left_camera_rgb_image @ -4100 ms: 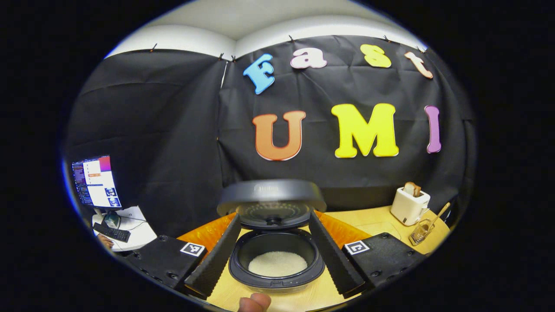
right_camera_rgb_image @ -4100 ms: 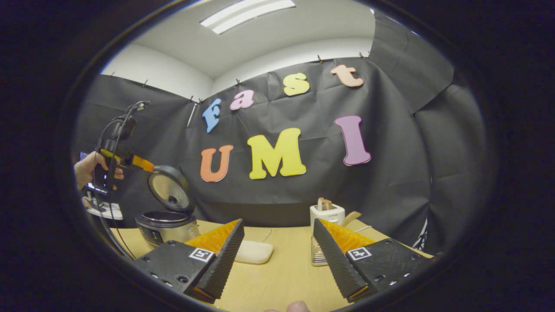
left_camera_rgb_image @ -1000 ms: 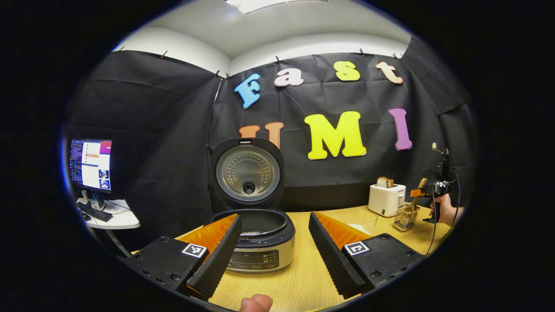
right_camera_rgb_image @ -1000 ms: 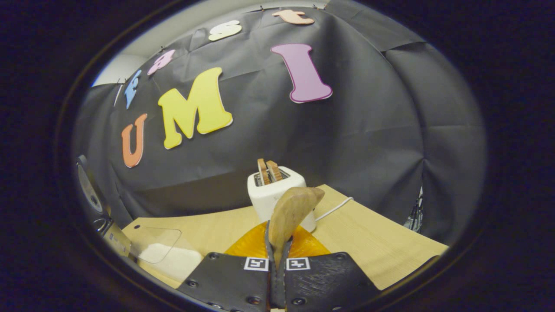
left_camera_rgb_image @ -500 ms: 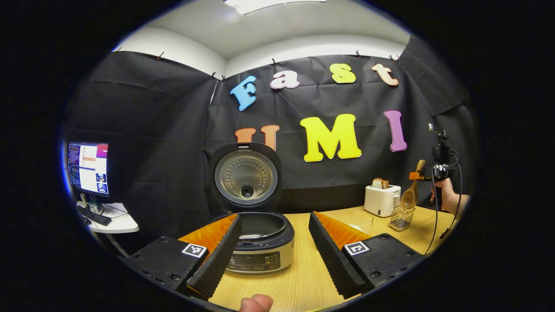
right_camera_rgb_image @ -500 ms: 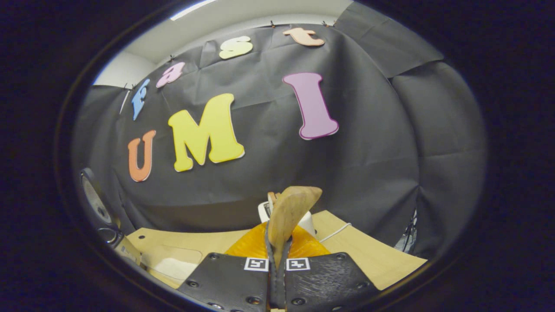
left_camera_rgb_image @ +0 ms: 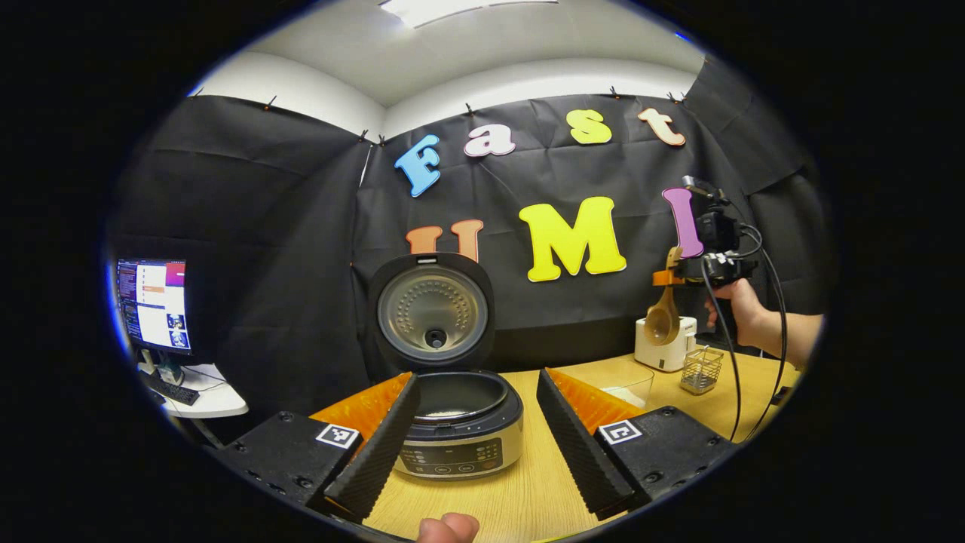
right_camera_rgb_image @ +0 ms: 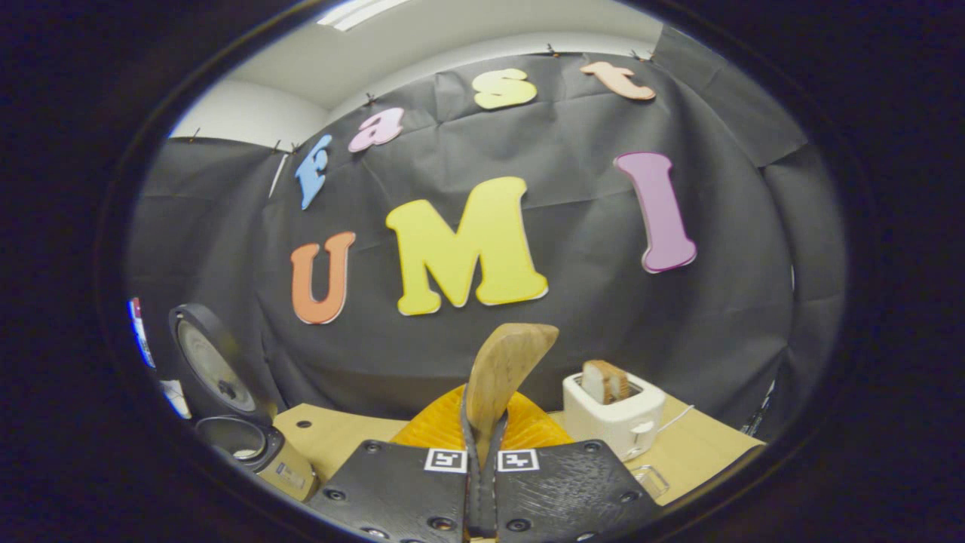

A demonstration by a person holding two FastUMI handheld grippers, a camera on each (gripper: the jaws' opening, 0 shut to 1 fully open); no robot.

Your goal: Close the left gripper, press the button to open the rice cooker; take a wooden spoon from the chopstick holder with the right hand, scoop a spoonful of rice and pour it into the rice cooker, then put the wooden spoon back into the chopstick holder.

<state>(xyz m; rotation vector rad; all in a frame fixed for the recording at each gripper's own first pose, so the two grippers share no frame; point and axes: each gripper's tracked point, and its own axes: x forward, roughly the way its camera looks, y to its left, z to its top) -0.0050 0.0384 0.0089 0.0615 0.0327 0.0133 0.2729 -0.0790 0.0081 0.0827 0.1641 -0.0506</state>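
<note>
- One rice cooker (left_camera_rgb_image: 460, 430) stands on the wooden surface (left_camera_rgb_image: 528, 490) with its lid (left_camera_rgb_image: 431, 311) swung upright. A little rice shows in its inner pot.
- The left hand-held gripper (left_camera_rgb_image: 475, 445) hovers in front of the cooker with its two fingers spread wide apart, holding nothing. The cooker's control panel shows between them.
- One fingertip (left_camera_rgb_image: 448, 528) of the person shows at the bottom edge of the left gripper view.
- The right hand-held gripper (right_camera_rgb_image: 482, 483) has its two fingers pressed together on the handle of one wooden spoon (right_camera_rgb_image: 501, 373).
- In the left gripper view that spoon (left_camera_rgb_image: 663, 317) hangs bowl-down in the air, above and to the left of the chopstick holder (left_camera_rgb_image: 701, 369), clear of it.
- One hand (left_camera_rgb_image: 735, 305) grips the right gripper's handle, with cables hanging from it.
- One wire chopstick holder stands on the surface just beside one white toaster (left_camera_rgb_image: 663, 351). The right gripper view shows bread sticking up from the toaster's slots.
- One clear container (left_camera_rgb_image: 622, 381) sits between the cooker and the toaster.
- One monitor (left_camera_rgb_image: 154, 305) stands on a side desk at far left.
</note>
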